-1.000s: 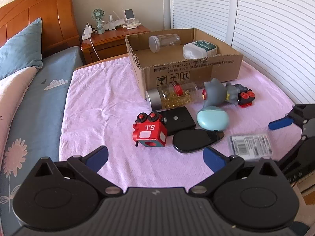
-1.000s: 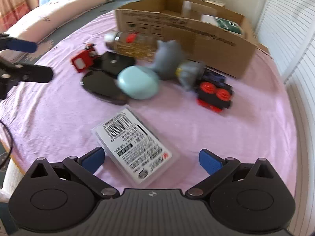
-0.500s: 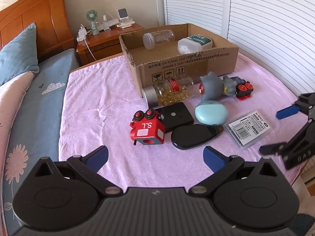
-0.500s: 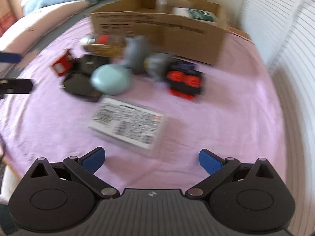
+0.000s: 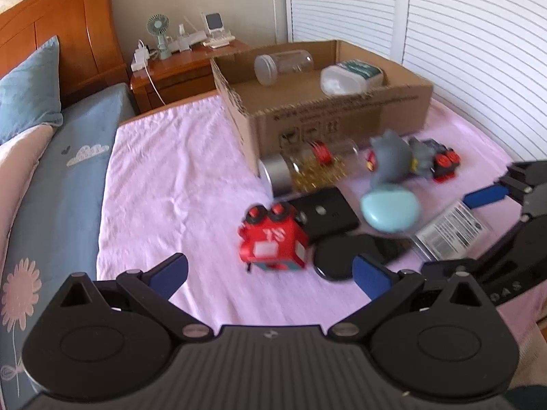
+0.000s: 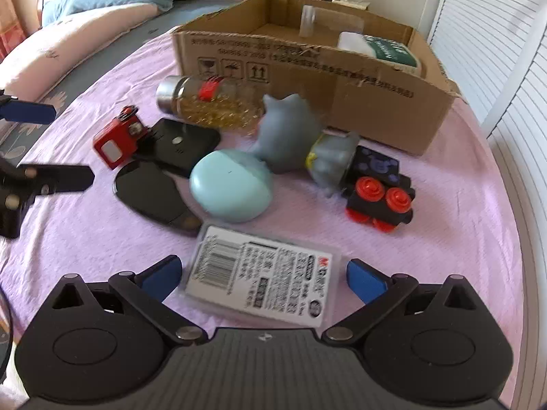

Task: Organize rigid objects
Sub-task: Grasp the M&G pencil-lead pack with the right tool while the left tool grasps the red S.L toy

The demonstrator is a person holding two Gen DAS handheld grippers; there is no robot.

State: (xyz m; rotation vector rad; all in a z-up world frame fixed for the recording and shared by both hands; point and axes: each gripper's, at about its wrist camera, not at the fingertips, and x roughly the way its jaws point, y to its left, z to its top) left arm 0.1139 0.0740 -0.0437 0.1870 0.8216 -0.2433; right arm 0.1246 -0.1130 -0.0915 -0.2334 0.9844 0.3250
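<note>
Several small objects lie on a pink cloth before a cardboard box [image 5: 342,119] [image 6: 376,102]. A red toy cube [image 5: 271,242] [image 6: 118,140] sits just beyond my left gripper [image 5: 270,273], which is open and empty. A clear labelled plastic case [image 6: 263,280] [image 5: 451,232] lies between the fingers of my right gripper [image 6: 263,276], which is open around it. Further off are a teal oval case [image 6: 230,189], a black oval [image 6: 154,194], a black flat box [image 6: 181,143], a pill bottle [image 6: 208,102], a grey figure [image 6: 290,136] and a black-red block toy [image 6: 379,194].
The box holds a clear jar [image 5: 282,66] and a white tub with a green label [image 5: 352,77]. A wooden nightstand [image 5: 184,65] with a fan stands behind. Pillows and blue bedding [image 5: 61,157] lie at the left. White louvred doors [image 5: 478,34] run along the right.
My right gripper has advanced low over the cloth, so the labelled case now sits between its fingers. My left gripper has moved closer to the red cube.
</note>
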